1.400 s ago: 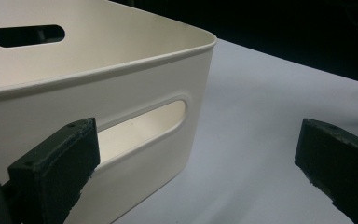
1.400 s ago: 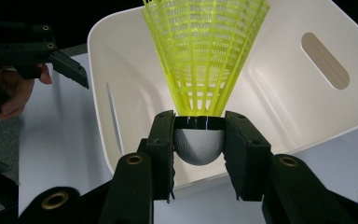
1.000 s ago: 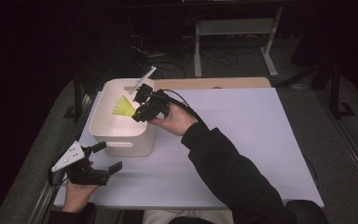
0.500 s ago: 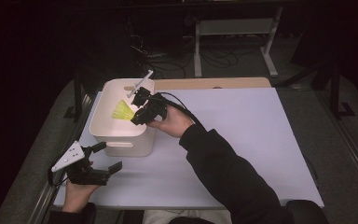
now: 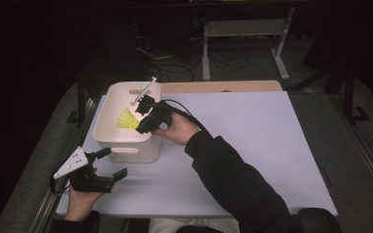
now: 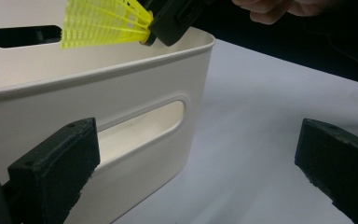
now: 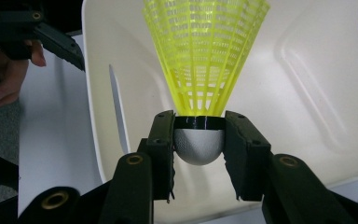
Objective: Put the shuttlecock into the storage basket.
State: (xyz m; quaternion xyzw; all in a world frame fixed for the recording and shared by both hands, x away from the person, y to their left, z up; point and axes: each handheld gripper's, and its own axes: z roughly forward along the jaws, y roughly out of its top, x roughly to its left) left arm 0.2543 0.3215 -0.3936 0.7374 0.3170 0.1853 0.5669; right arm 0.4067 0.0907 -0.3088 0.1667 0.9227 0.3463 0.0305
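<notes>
The shuttlecock [image 5: 126, 119] hangs over the bin [image 5: 108, 131] at the table's [image 5: 252, 145] left.

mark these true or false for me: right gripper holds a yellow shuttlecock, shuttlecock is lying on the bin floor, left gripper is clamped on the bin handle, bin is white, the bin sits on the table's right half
1. The right gripper holds a yellow shuttlecock. True: its jaws clamp the white cork.
2. The shuttlecock lies on the bin floor. False: it is held above the open white bin.
3. The left gripper is clamped on the bin handle. False: its jaws stand open, apart from the bin, near the table's front edge.
4. The bin is white. True.
5. The bin sits on the table's right half. False: it sits at the left side.
</notes>
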